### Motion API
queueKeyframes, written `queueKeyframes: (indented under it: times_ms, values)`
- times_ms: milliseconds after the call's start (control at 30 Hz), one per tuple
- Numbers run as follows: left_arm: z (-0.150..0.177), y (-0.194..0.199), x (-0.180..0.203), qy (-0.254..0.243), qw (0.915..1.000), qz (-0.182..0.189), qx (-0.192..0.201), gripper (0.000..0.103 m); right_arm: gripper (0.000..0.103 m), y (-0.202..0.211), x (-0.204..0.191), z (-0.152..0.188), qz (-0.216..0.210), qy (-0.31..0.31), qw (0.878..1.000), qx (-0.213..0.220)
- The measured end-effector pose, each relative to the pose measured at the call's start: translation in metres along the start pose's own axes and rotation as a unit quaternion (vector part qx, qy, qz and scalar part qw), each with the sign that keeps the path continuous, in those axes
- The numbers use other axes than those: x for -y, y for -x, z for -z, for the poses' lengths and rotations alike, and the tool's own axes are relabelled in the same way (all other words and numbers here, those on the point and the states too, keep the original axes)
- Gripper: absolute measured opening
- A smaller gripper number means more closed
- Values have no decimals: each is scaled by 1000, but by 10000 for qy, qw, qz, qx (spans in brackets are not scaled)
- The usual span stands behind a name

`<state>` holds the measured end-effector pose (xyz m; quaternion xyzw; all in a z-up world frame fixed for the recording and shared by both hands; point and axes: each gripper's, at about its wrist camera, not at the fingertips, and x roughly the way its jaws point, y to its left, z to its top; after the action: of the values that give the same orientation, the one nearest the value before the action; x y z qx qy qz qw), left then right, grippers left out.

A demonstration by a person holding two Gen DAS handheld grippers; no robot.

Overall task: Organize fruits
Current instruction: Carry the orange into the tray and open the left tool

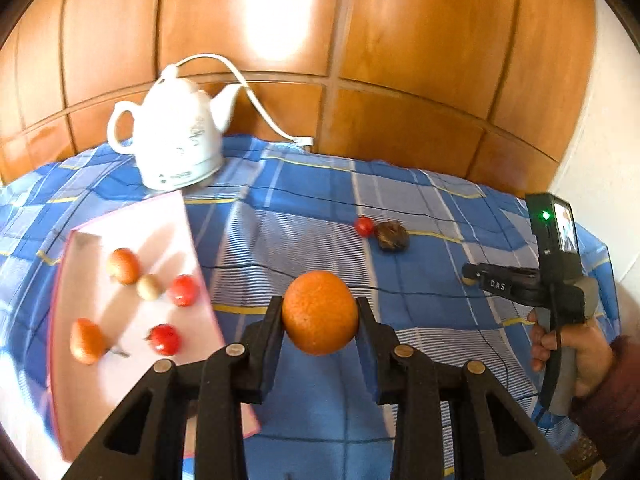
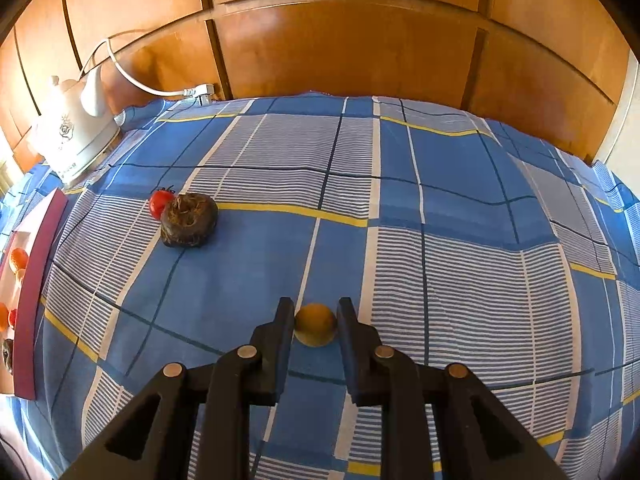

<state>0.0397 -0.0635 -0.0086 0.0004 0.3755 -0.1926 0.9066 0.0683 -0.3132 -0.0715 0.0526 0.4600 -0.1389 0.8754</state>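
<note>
My left gripper [image 1: 319, 312] is shut on an orange [image 1: 319, 314], held up above the blue checked cloth, to the right of a pink tray [image 1: 120, 400]. The tray holds two small orange fruits [image 1: 124, 266], a pale round fruit [image 1: 149, 287] and two red tomatoes [image 1: 184, 290]. My right gripper [image 2: 315, 320] is shut on a small yellow-brown round fruit [image 2: 315, 325] that rests low on the cloth. The right gripper [image 1: 468, 274] also shows at the right edge of the left wrist view, held by a hand [image 1: 568, 356]. A red tomato [image 2: 160, 203] and a dark brown fruit [image 2: 189, 220] lie together further back.
A white electric kettle [image 1: 176, 136] with its cord stands at the back left, behind the tray. Wooden panelling [image 2: 340, 52] closes off the far side of the table. The checked cloth [image 2: 460, 200] stretches bare to the right.
</note>
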Motion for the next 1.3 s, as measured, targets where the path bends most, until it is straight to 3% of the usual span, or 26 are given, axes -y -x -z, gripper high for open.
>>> queueKeyframes:
  times_ms: [567,833,1033,1300]
  values:
    - [13,24,-53,499,9974,-524,42,34,23,-3,-12,7,299,182,9993,-103]
    - [17,30,-65,609,9962,-618,62,34,24,-8,-9,8,170,28,9995,-249]
    - [24,33,-79,771,9946,-688,4,34,24,-9,-13,12,337,97,9993,-117]
    - [43,43,-132,1365,9865,-899,-135,34,24,-8,-12,18,308,92,9995,79]
